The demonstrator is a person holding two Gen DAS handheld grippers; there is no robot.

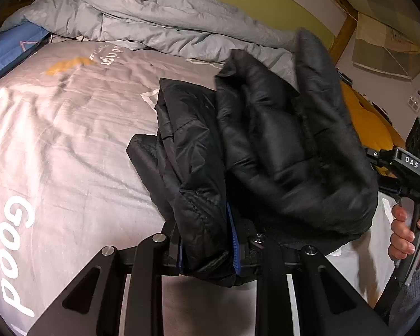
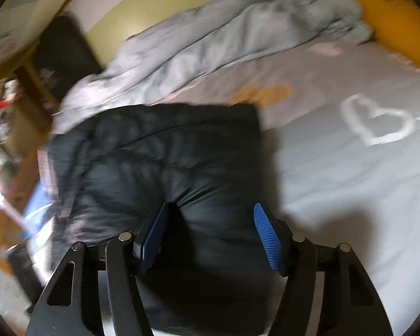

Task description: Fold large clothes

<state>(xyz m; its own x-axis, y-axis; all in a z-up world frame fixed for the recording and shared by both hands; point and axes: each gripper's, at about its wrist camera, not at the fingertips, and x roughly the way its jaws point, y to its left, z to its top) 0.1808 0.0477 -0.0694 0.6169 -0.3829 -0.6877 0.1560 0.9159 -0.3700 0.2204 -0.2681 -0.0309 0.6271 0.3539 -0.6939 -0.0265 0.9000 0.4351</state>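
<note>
The black quilted puffer jacket (image 1: 266, 145) lies bunched on the bed's grey printed sheet (image 1: 70, 140), part of it lifted toward the left camera; the left tongs (image 1: 208, 252) are nearly closed, their blue ribbed pads (image 1: 235, 247) pinching a fold of the jacket's thin black fabric; the right tongs (image 2: 210, 240) stand partly apart, one blue pad against the jacket on the left, the other clear of it on the right, with a puffy section of the jacket (image 2: 159, 168) between them; that view is blurred; a crumpled pale grey duvet (image 1: 159, 22) is heaped along the far side of the bed; a bare hand (image 1: 406, 232) grips the right tongs' black handle in the left view.
</note>
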